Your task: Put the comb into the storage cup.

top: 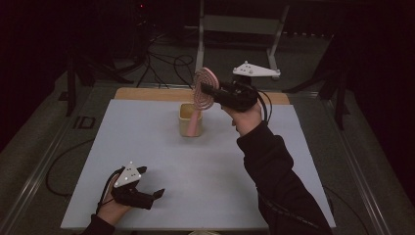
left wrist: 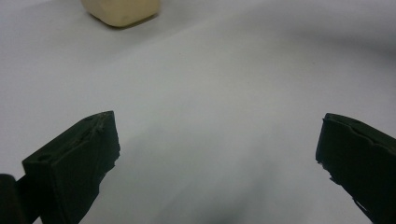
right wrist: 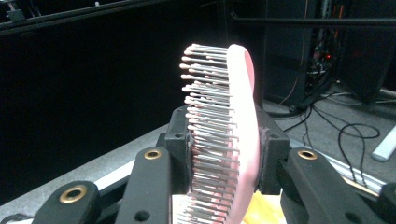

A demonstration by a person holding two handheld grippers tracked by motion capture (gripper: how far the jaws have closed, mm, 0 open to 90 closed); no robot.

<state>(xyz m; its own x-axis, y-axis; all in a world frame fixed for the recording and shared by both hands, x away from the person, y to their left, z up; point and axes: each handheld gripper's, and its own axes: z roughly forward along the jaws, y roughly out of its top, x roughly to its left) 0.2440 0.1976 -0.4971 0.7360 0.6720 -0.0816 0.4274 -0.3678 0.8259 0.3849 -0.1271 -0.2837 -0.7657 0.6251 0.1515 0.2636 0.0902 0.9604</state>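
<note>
A pink hairbrush [top: 204, 89] with a round bristled head hangs upright above the far middle of the table. My right gripper [top: 205, 89] is shut on that head, one jaw on the bristle side and one on the back. Seen from the right gripper view, the hairbrush [right wrist: 236, 126] stands edge-on in my right gripper [right wrist: 224, 154]. Its handle [top: 192, 125] points down and overlaps a cream cup [top: 186, 111]; I cannot tell whether it is inside. My left gripper [top: 157, 195] rests open on the table at the front left. In its own view my left gripper [left wrist: 215, 154] holds nothing, and the cup [left wrist: 122, 10] is far ahead.
The white table top [top: 161, 161] lies on a wooden board [top: 147, 94] whose strip shows along the far edge. Beyond it are a metal frame [top: 240, 24] and cables [top: 166, 63] on the dark floor. A rail [top: 34, 176] runs along the left side.
</note>
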